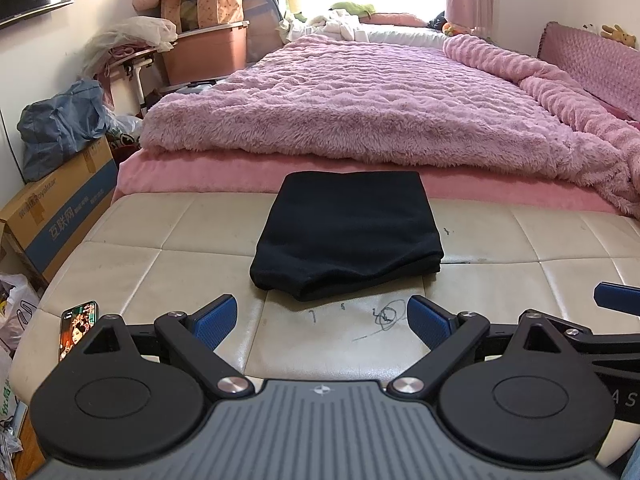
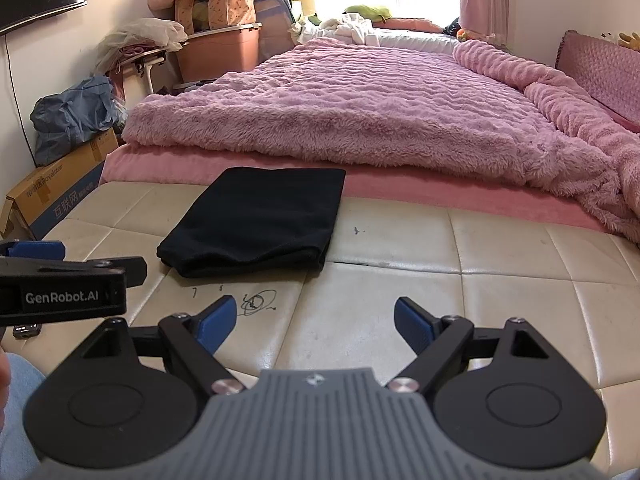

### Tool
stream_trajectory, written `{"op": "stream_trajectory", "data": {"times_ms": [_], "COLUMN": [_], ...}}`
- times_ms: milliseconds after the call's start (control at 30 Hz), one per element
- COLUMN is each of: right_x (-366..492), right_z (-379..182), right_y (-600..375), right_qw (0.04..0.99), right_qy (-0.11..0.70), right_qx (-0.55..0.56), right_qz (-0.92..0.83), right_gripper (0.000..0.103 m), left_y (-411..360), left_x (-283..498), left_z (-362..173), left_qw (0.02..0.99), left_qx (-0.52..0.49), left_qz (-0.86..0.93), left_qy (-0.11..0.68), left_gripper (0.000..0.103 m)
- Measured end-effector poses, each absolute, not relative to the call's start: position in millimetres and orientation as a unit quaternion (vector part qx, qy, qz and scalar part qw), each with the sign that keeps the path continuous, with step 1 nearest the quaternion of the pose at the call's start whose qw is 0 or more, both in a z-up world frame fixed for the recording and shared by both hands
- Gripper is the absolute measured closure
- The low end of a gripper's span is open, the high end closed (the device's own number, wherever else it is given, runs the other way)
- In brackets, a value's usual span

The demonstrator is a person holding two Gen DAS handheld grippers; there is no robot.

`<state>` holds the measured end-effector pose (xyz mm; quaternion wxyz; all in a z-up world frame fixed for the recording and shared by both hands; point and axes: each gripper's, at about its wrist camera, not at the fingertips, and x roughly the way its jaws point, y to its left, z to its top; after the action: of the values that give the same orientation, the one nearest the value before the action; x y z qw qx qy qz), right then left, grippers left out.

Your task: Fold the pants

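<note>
The black pants (image 1: 347,234) lie folded into a compact rectangle on the cream leather bench (image 1: 160,276), far edge against the pink bed. They also show in the right wrist view (image 2: 258,222), left of centre. My left gripper (image 1: 322,322) is open and empty, hovering just short of the pants' near edge. My right gripper (image 2: 314,324) is open and empty, to the right of the pants over the bare bench (image 2: 440,280). The left gripper's side shows at the left edge of the right wrist view (image 2: 60,280).
A phone (image 1: 78,328) lies on the bench's left part. Pen scribbles (image 1: 386,316) mark the bench near the pants. A fluffy pink blanket (image 1: 380,100) covers the bed behind. Cardboard box (image 1: 60,212), bags and storage bins stand at the left.
</note>
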<state>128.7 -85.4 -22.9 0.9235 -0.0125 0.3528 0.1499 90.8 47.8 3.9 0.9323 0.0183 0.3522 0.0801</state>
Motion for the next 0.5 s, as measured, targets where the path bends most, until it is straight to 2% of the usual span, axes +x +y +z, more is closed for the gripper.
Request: {"op": "stream_trajectory", "data": {"times_ms": [500], "right_x": [128.7], "right_z": [-22.9], "right_y": [-85.1], "right_qw": [0.924], "right_qy": [0.353], "right_qx": [-0.014], "right_qz": [0.149], "right_gripper": [0.021], "left_y": [46.6], "left_x": [89.8], "left_z": [2.2], "left_qw": [0.933], "left_qx": [0.029], "left_qz": [0.088], "left_qy": [0.349], "left_gripper": [0.0]}}
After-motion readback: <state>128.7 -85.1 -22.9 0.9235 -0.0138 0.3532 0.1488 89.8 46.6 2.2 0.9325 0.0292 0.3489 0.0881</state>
